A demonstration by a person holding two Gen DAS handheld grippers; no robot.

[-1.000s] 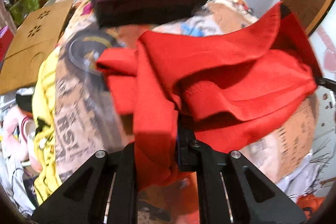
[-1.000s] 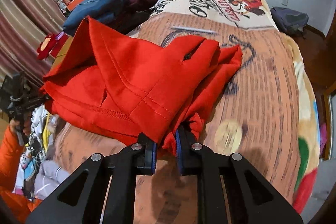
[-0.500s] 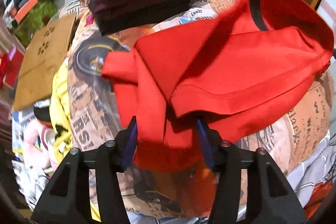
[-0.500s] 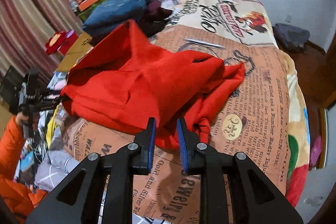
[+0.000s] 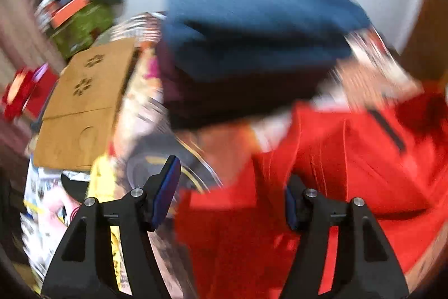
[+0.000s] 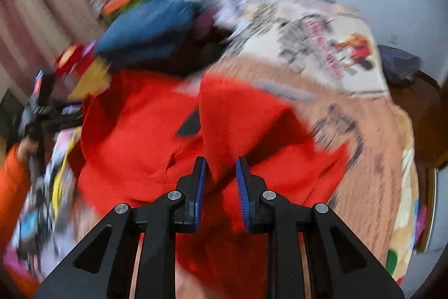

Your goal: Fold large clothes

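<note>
Red garment [image 6: 145, 136] bunched on printed bedspread [image 6: 372, 159], orientation unclear, left tool [image 5: 232, 195] wide, right tool [image 6: 221, 181] narrowly parted

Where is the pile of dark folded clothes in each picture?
Left wrist: the dark pile fills the upper middle, just behind the red garment.
Right wrist: the pile sits small at upper left, beyond the red garment.
Shared landmark: the printed bedspread under both.
</note>
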